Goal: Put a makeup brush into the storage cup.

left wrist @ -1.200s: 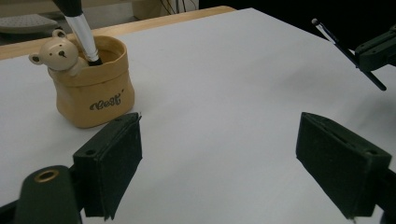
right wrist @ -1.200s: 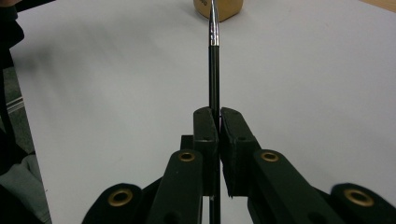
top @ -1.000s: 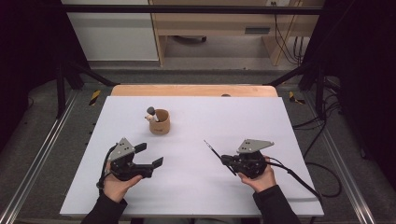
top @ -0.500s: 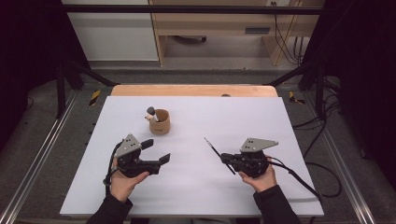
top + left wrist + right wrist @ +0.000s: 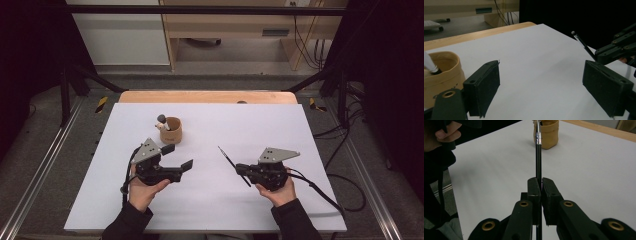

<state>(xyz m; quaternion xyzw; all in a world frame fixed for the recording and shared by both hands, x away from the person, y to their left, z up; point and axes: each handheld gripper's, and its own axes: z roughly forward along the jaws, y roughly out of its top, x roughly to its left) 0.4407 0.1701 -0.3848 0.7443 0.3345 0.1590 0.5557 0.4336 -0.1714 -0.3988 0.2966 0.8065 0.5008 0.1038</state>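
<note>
**High view: a thin black stick is pinched in the right gripper, the left gripper is spread**

High view first: the right gripper [image 5: 242,169] is held in the person's right hand [image 5: 278,191] low over the white table sheet [image 5: 310,140], and its jaws are pressed together on a thin black stick [image 5: 231,162]. The stick is pointed away from the person and toward the middle of the table, and a short end is seen behind the jaws. In the right gripper view the stick [image 5: 538,157] is seen between the two closed jaws, with a silver part near its far end.

The left gripper [image 5: 177,156] is held by the left hand [image 5: 142,192], and its jaws are spread wide with nothing between them. In the left gripper view the same wide gap is seen over the bare sheet.

Just beyond the left gripper a small tan cup [image 5: 171,129] is placed upright on the sheet. Some small things are kept inside it, one with a grey round top [image 5: 161,119]; what they are cannot be told. A wooden table edge [image 5: 207,97] is seen behind the sheet.
</note>
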